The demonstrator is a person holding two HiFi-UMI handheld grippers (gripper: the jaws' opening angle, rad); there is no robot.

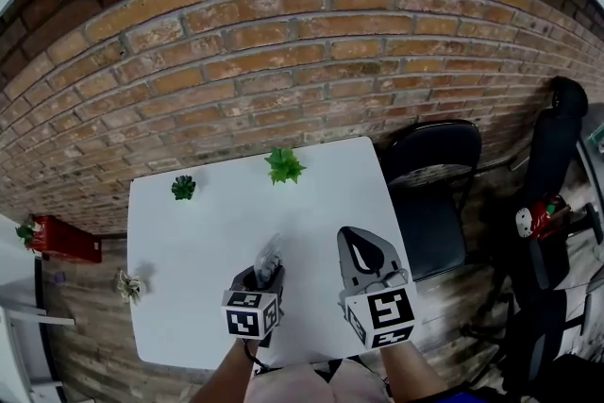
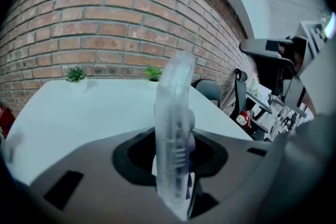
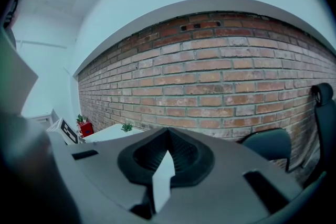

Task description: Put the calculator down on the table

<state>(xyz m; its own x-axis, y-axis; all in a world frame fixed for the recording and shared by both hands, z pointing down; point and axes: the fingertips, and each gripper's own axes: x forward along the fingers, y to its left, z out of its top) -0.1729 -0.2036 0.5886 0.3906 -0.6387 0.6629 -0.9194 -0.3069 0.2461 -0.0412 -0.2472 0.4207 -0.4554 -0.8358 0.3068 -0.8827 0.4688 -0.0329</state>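
Left gripper view: the calculator (image 2: 176,128) stands edge-on between the jaws. It has a clear, pale casing, with purplish keys showing on its right face.
Calculator, hold: its lower part is clamped and its upper part projects past the jaw tips.
Calculator, position: in the head view it sits over the near part of the table (image 1: 236,222), left of centre. No view settles whether it touches the surface.
Left gripper (image 1: 263,276): the jaws are closed on the calculator, one dark pad pressing each side, and the gripper is pitched downward toward the tabletop.
Right gripper (image 1: 362,252): it is just right of the left one, over the table's near right part. The jaw tips are together with nothing between them, and they leave only a bowed gap behind the tips.
Table: white and rectangular, with its far edge toward the wall.
Light green plant (image 1: 284,165): small, at the far edge of the table near its middle.
Dark green plant (image 1: 183,187): small, at the far left corner, well apart from both grippers.
Black chair (image 1: 439,165): just beside the table's right side.
Office chair (image 1: 552,146): further right, with a red and white toy (image 1: 538,217) beside it.
Red box (image 1: 68,241): on the floor left of the table, against the wall.
Brick wall (image 1: 283,42): red-brown brick, running behind the table.
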